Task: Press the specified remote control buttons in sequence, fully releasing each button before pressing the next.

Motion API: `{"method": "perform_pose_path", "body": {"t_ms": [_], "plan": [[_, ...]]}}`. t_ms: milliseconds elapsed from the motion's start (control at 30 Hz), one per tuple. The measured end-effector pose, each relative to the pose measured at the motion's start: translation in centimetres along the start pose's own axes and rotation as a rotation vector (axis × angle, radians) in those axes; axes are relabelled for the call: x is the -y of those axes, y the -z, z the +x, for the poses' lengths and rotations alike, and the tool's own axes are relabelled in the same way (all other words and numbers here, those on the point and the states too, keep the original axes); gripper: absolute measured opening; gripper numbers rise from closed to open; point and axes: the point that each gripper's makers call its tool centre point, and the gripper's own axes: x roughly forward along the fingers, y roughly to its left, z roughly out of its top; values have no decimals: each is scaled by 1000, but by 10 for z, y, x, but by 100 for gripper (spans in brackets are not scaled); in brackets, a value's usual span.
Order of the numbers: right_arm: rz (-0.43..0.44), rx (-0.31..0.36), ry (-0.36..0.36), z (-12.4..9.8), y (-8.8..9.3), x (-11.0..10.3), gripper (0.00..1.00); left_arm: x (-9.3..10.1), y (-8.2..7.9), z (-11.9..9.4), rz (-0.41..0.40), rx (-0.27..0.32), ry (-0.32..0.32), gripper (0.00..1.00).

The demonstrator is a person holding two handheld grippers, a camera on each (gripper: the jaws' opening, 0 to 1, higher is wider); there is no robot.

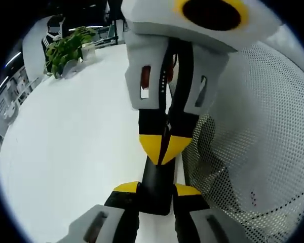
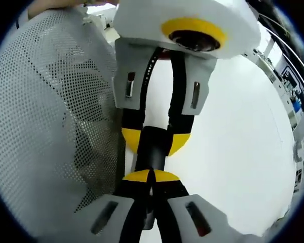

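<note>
Fingertips (image 1: 127,188) of your left gripper (image 1: 156,189) are clamped on the near end of the black remote (image 1: 157,185), above the white table (image 1: 76,147). Opposite it, your right gripper (image 1: 163,147) presses its closed tips onto the remote; a plant (image 1: 66,48) sits far behind.

Right gripper view: your right gripper (image 2: 151,176), tips together, touches the remote (image 2: 154,149); the left gripper (image 2: 155,139) grips its far end.

No legible text, label or number anywhere.

The white table (image 1: 66,152) lies bare and wide — room to pass. A potted plant (image 1: 66,48) stands at its far edge; a mesh sleeve (image 1: 253,142) blocks the table's other side.
</note>
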Motion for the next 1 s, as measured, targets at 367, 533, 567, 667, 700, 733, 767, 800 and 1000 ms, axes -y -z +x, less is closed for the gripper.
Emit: {"method": "perform_pose_path", "body": {"t_ms": [367,533,567,667,700,733,767,800,1000], "plan": [[-227,-75,11,2,0,-2,0,0,0,-1,3,-1,2,25],[-236,-67,18,2,0,-1,0,0,0,0,4,-3,0,25],[-243,-65,22,2,0,-1,0,0,0,-1,2,-4,1,25],[-195,-44,20,2,0,0,0,0,0,-1,7,-4,-1,25],[-129,-26,11,1,0,0,0,0,0,-1,6,-3,-1,25],[-43,6,-4,1,0,1,0,0,0,-1,4,-3,-1,25],[0,31,-13,0,0,2,0,0,0,-1,5,-3,-2,25],[48,55,-19,0,0,3,0,0,0,-1,4,-3,-2,25],[135,104,-4,-5,8,6,8,-1,0,-1,-5,0,-1,25]]}}
